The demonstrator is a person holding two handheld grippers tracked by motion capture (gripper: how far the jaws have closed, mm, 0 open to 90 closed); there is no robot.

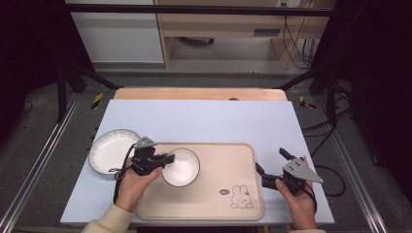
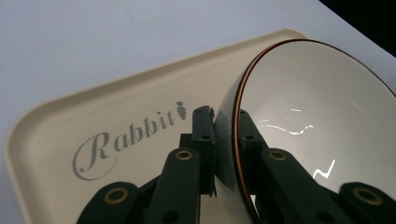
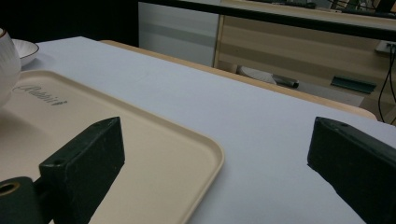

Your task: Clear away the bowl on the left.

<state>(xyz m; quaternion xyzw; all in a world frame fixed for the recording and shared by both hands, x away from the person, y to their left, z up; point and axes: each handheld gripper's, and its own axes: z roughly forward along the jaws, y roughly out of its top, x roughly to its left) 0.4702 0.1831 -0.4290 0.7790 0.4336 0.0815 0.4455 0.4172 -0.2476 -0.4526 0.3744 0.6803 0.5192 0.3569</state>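
Note:
A white bowl [image 1: 181, 167] with a dark rim sits over the left part of the beige tray [image 1: 209, 194]. My left gripper [image 1: 166, 158] is shut on the bowl's left rim. In the left gripper view the rim [image 2: 236, 140] is pinched between the two black jaws, one inside and one outside the bowl [image 2: 322, 121], with the tray [image 2: 116, 107] and its "Rabbit" lettering behind. My right gripper [image 1: 271, 162] is open at the tray's right edge, nothing between its jaws. In the right gripper view the tray corner [image 3: 205, 154] lies between the wide-apart jaws.
A white plate [image 1: 111, 150] with a dark rim lies on the pale blue mat [image 1: 204, 119] left of the tray. A rabbit drawing [image 1: 240, 196] marks the tray's near right corner. Black frame bars stand at both sides, and a wooden table edge [image 1: 199, 93] runs at the back.

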